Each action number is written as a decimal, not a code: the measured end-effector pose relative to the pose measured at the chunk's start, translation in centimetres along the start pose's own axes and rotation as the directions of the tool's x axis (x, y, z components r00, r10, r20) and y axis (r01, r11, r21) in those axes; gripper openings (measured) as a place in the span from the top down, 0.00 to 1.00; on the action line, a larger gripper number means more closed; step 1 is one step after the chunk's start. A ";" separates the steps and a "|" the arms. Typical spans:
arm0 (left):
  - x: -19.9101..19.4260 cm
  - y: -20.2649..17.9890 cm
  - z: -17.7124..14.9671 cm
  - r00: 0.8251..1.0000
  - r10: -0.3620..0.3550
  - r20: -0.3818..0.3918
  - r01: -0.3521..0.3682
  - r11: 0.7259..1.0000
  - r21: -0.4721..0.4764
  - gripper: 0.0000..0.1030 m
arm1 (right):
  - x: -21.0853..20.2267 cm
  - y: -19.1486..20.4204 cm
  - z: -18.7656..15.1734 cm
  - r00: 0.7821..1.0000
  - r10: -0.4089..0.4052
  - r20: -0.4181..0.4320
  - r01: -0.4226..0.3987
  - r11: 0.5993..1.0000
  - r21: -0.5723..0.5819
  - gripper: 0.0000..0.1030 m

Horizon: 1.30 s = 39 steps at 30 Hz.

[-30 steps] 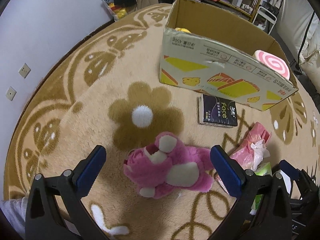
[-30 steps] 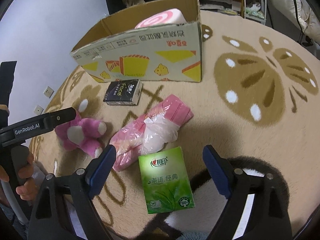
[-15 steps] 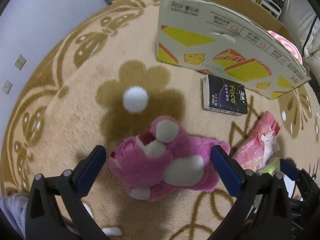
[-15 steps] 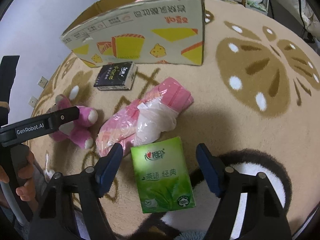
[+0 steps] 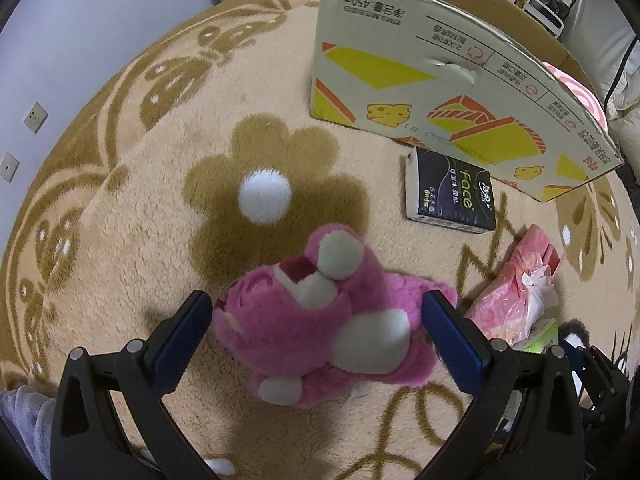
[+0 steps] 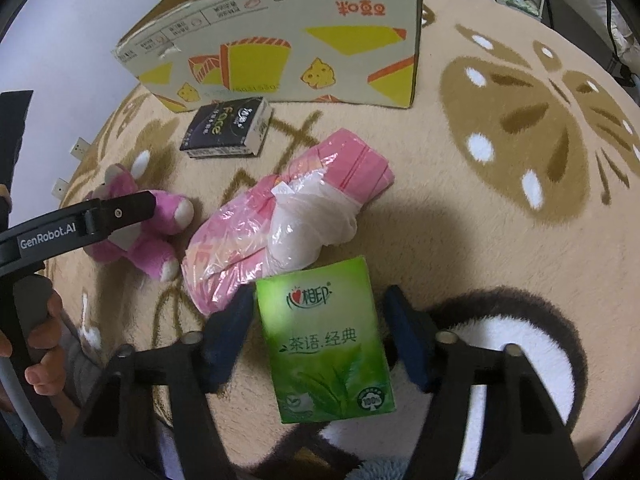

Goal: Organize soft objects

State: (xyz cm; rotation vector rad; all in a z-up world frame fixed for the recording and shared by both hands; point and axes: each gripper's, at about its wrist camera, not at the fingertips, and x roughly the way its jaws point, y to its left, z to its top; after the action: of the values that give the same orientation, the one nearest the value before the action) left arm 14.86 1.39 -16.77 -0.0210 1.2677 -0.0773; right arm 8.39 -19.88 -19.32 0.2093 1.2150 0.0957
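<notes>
**Both grippers low over the rug, one toy and one tissue pack between their pads**

At the left, the left gripper (image 5: 316, 320) stands wide open over the fluffy pink plush bear with white paws (image 5: 320, 316). The bear lies on the beige round rug with brown flower patterns (image 5: 120, 216), between the two blue pads; the left pad sits just beside its head and the right pad beside its far arm, and whether either touches the fur cannot be told.

Further right lies the crumpled pink plastic-wrapped pack (image 6: 280, 216), with the black rectangular tissue pack (image 6: 226, 128) beyond it, close to the printed cardboard box (image 6: 288, 36) at the far side.

At the right, the right gripper (image 6: 320, 332) is closing around the green rectangular tissue pack (image 6: 324, 336). The pack lies flat on the rug between the pads, a narrow gap showing at each side.
</notes>
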 end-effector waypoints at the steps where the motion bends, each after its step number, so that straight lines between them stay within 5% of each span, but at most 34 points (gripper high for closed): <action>1: 0.0 -0.1 0.0 1.000 0.004 0.003 -0.004 1.000 0.006 0.00 | 0.2 0.0 0.0 1.000 -0.003 -0.007 0.003 1.000 0.003 0.40; 11: -0.1 -1.2 -0.3 0.999 0.024 0.030 -0.025 0.999 0.045 0.01 | -1.0 -0.4 0.3 0.998 -0.021 0.064 0.021 1.000 0.003 0.44; 17: -0.4 -2.1 -0.2 0.998 -0.014 0.053 0.011 0.998 0.055 0.16 | -3.0 -0.5 0.5 0.986 -0.011 0.167 0.009 1.000 0.012 0.44; 27: -2.9 -2.4 -0.7 0.991 -0.009 0.134 0.000 0.998 0.066 0.40 | -3.8 -0.7 0.3 0.980 0.009 0.200 -0.008 1.000 -0.004 0.44; 39: -8.0 -2.2 -0.8 0.946 0.077 0.316 -0.099 0.993 0.057 0.42 | -5.7 -0.7 0.7 0.957 0.008 0.291 -0.006 1.000 -0.008 0.44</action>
State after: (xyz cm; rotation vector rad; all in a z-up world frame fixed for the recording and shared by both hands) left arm 11.66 -0.20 -9.27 0.0831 0.9453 -0.0402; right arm 7.05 -21.72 -14.04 0.2137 0.9200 0.0720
